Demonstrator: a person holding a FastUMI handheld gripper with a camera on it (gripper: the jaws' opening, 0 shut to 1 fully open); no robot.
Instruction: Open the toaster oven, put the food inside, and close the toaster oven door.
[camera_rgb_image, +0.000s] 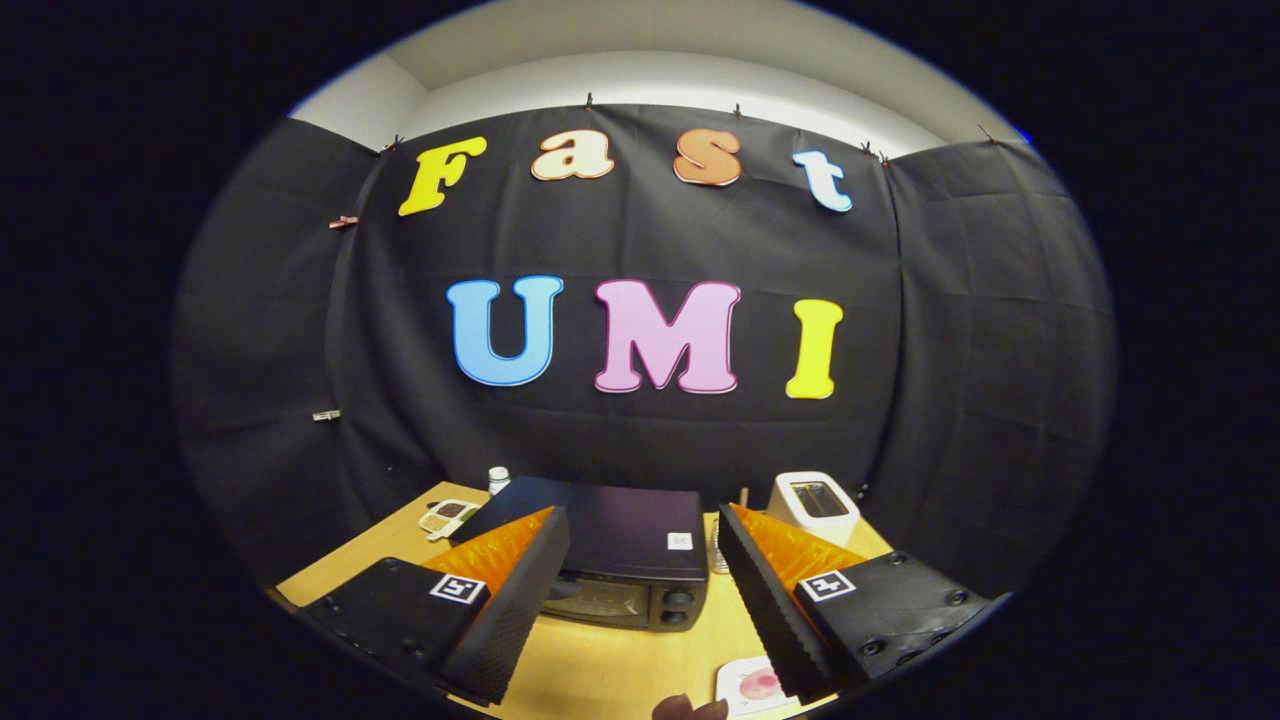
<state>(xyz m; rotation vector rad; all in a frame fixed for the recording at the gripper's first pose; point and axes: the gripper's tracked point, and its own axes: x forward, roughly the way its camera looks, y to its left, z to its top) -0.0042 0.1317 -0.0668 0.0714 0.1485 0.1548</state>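
Step in hand looks like the very first one: the approach, door not yet opened. The gripper (640, 590) hangs above the table (620, 670) w/ its fingers spread wide apart, nothing between them but air. The oven (610, 560) sits just ahead, framed by the two fingers, door apparently shut, two knobs on its front at the right side. The door handle is hard to make out from this high angle, prob. along the top edge of the glass.

Next move, as I judge it: drop down and forward, get a finger onto or over that top edge, then pull the door down toward us. Needs a lower, flatter approach than this one.

The food (762, 686), something pinkish, lies on a small white plate (735, 678) near the right finger, close in, well short of the oven. A dark rounded thing sits beside the plate, too cut off to tell what.

Around: a white toaster (815, 505) behind and right of the oven, a small white bottle (498, 480) behind-left, a tray w/ bits in it (448, 517) beside that. None of it blocks the door; the plate sits near where the door would swing down, so watch that.
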